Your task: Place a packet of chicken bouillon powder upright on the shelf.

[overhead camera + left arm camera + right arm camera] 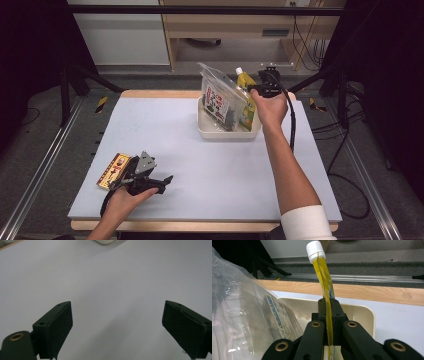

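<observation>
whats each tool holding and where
The right tool is shut on the yellow pouch, pinching its flat edge below the white cap. The left tool is open and holds nothing.

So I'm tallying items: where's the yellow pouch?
High view, far right: the yellow pouch stands in the cream tray, clamped by the right tongs, beside the clear bag.

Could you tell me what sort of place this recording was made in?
Probably a lab or workshop bench set up for recording: a grey mat on a wooden table, inside a black metal frame, with cables trailing on the carpeted floor.
</observation>
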